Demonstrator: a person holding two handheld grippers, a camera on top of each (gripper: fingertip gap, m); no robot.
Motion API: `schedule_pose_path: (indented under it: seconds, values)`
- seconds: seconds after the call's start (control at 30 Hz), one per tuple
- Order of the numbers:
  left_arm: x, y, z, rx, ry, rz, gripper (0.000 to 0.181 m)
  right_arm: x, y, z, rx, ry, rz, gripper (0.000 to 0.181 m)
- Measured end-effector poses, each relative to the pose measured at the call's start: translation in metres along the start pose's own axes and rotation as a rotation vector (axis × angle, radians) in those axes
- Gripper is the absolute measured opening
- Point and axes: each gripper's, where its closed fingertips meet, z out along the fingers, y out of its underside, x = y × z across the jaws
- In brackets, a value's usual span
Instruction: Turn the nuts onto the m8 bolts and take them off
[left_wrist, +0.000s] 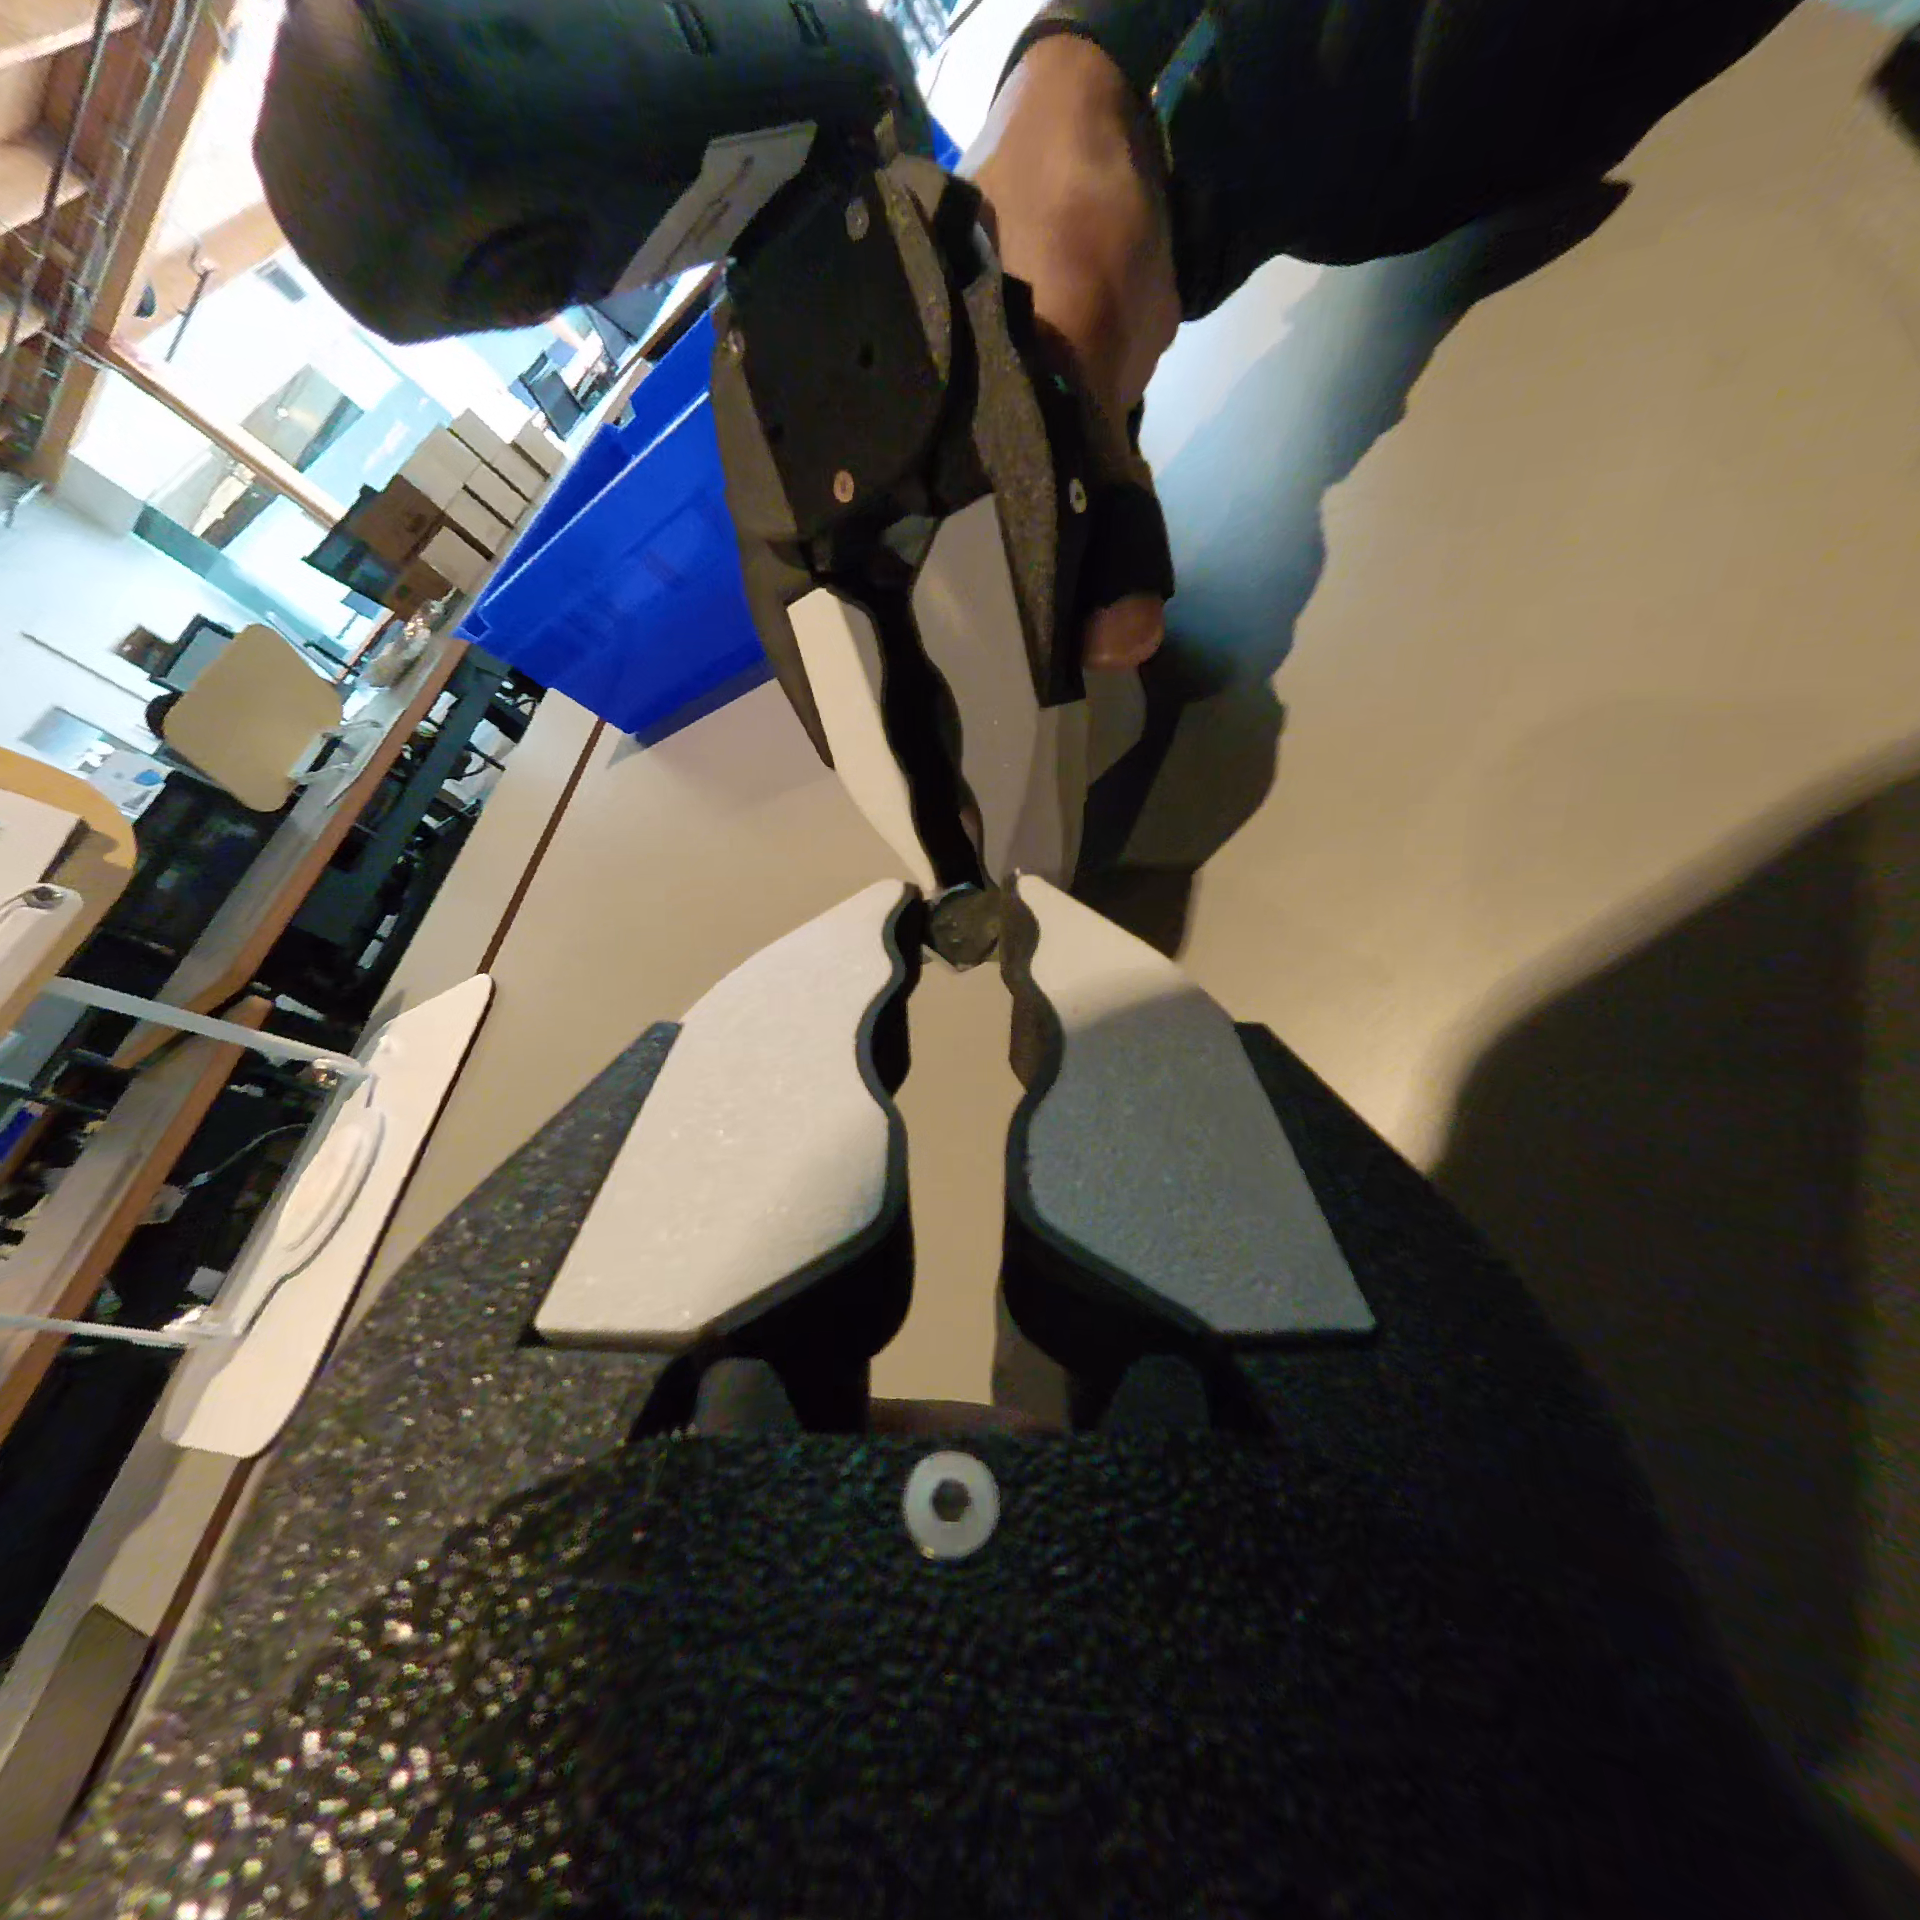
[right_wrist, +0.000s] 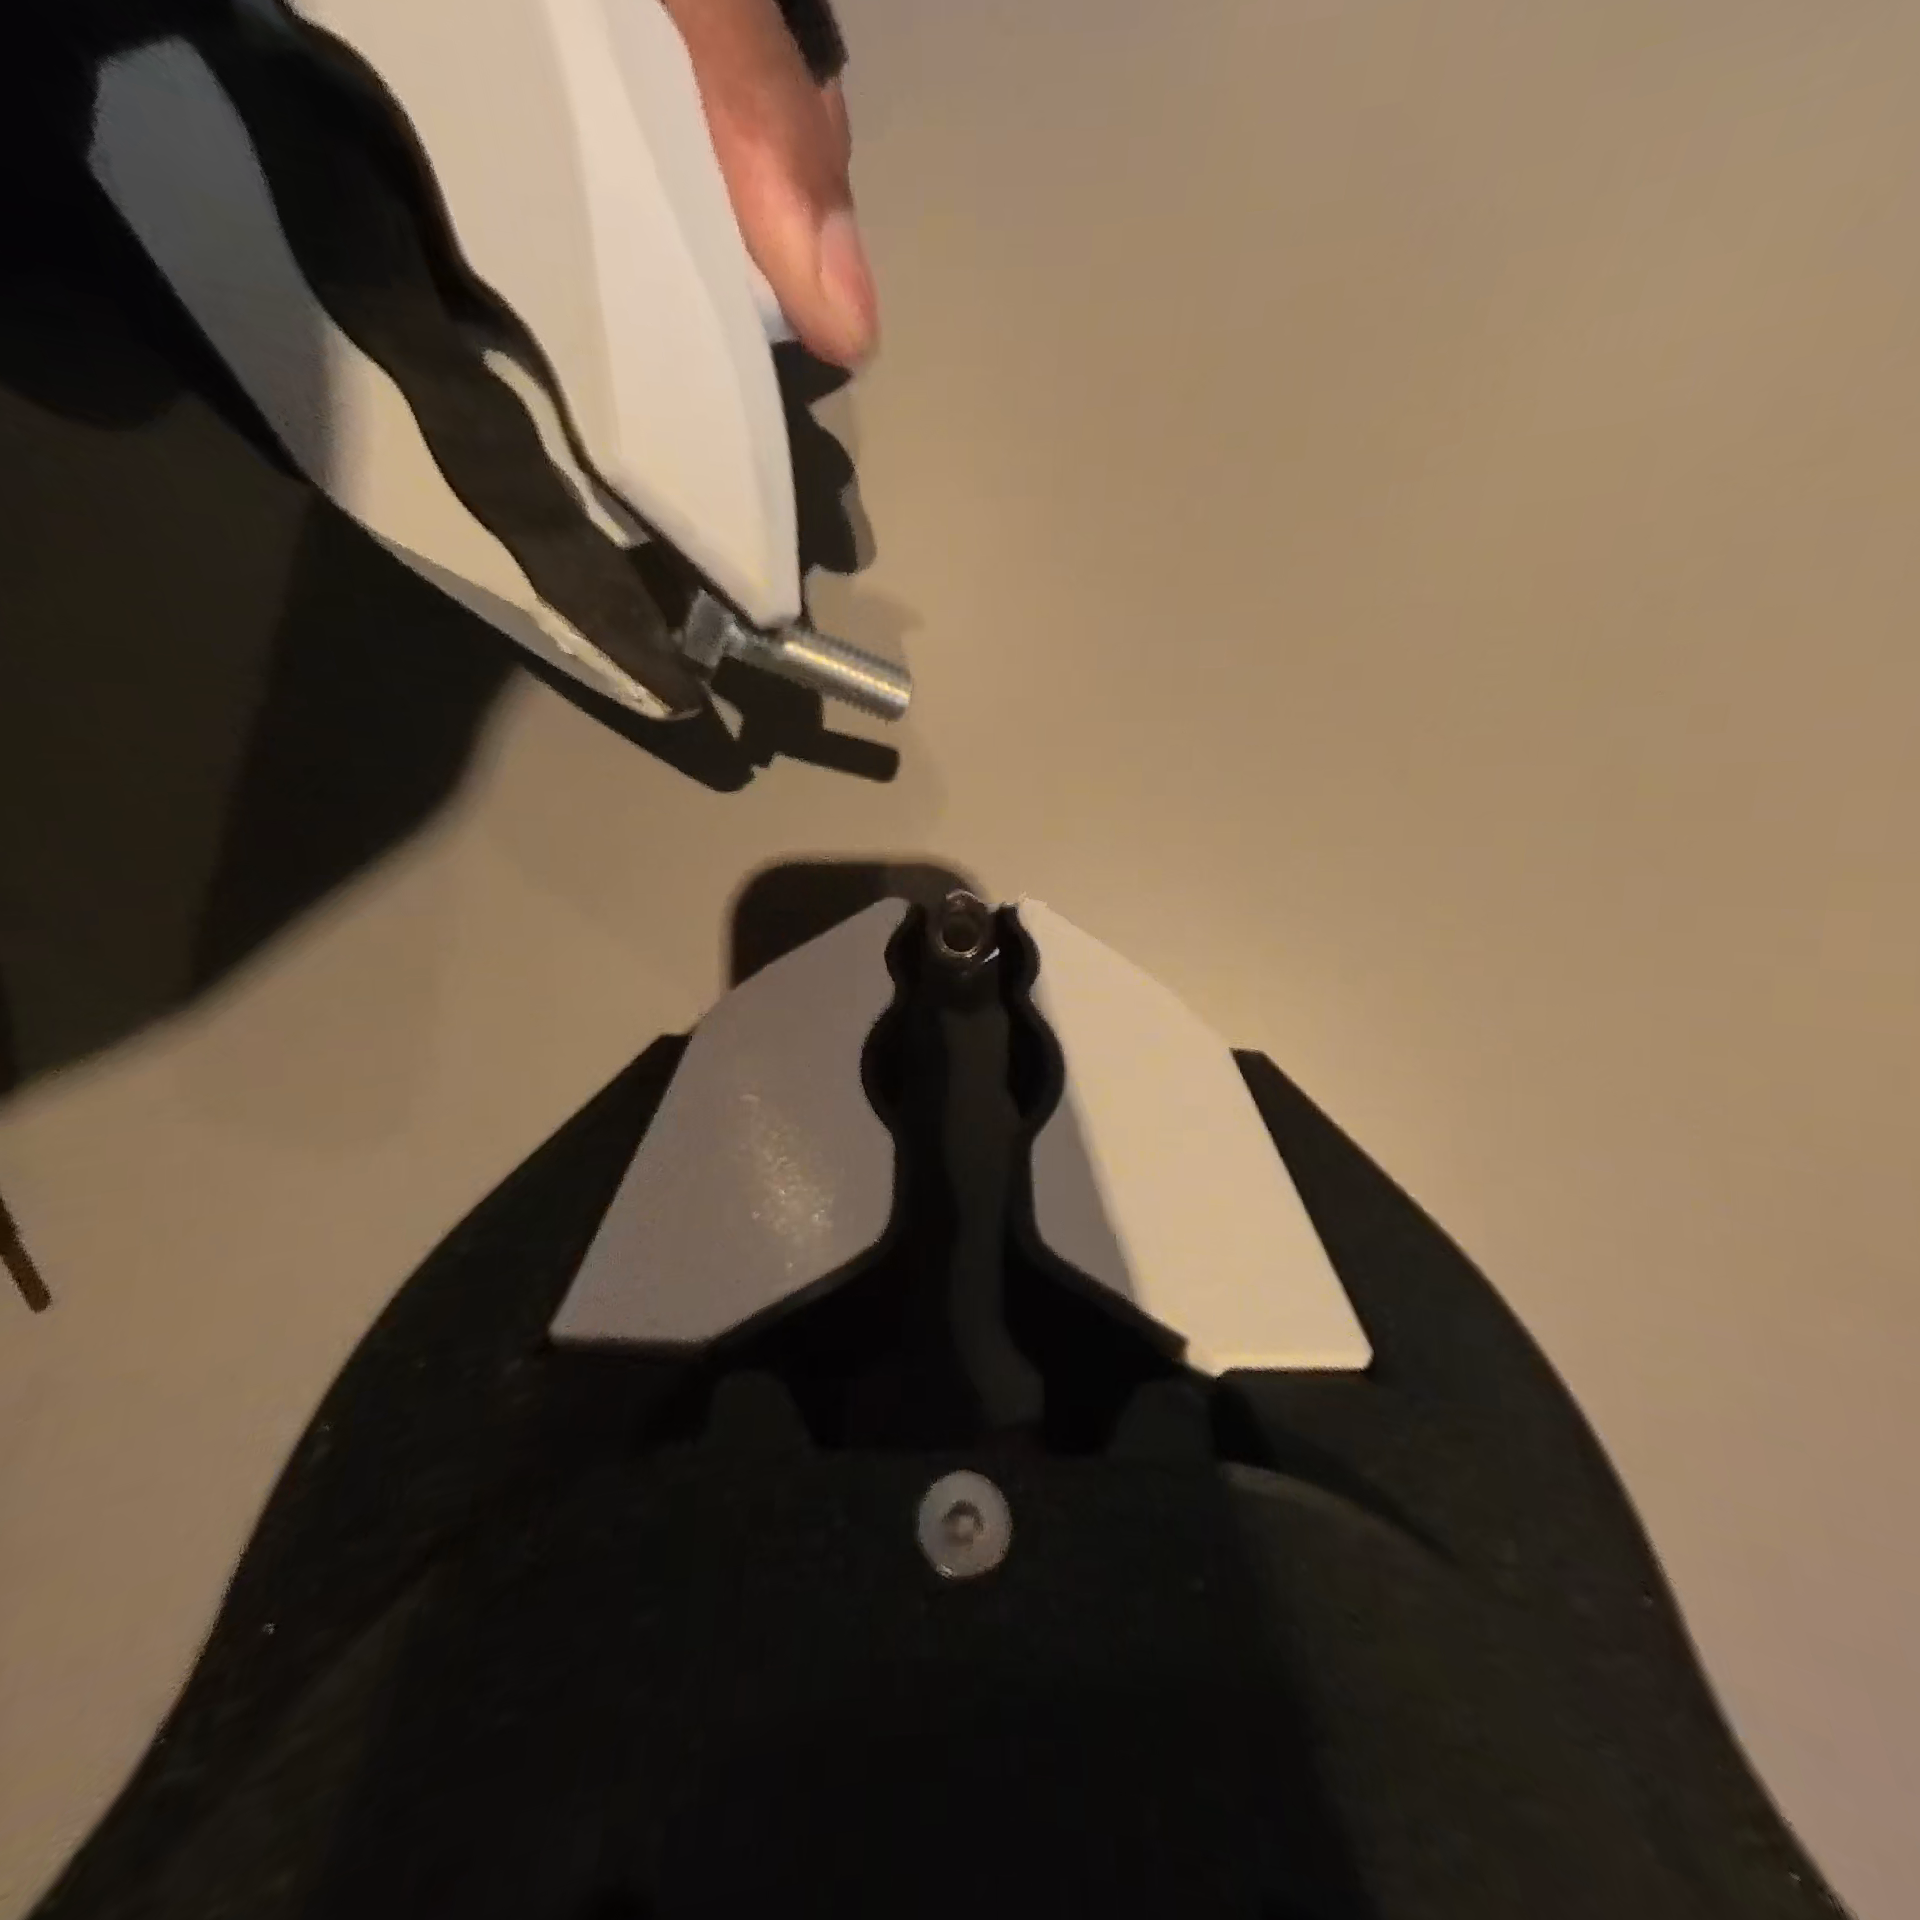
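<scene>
The left gripper (left_wrist: 961, 920) has its jaws closed to a narrow gap, clamping the bolt (right_wrist: 795, 665) by its head at the fingertips; the threaded shank projects beyond the tips. The right gripper (right_wrist: 966, 930) is likewise closed at the tips, pinching the nut (right_wrist: 958, 928), bore facing forward. The two grippers point toward each other, tips near but apart in the right wrist view. A hand (left_wrist: 1091, 260) wraps the right gripper's handle; a fingertip (right_wrist: 831, 260) lies alongside the left gripper's white finger.
</scene>
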Motion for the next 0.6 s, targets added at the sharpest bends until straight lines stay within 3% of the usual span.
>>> schedule_pose_path:
  seconds: [0.17, 0.3, 0.6]
  values:
    - [-0.004, -0.003, -0.003, 0.03, 0.005, -0.045, 0.013, -0.002, 0.002, 0.0, -0.013, -0.003, -0.033, 0.015]
    - [-0.007, -0.011, -0.008, 0.085, 0.004, -0.096, 0.013, -0.007, -0.004, -0.004, 0.045, -0.077, 0.005, 0.026]
    - [-0.022, -0.043, -0.023, 0.312, -0.056, -0.165, 0.013, -0.036, -0.066, -0.053, 0.503, -0.607, 0.362, 0.024]
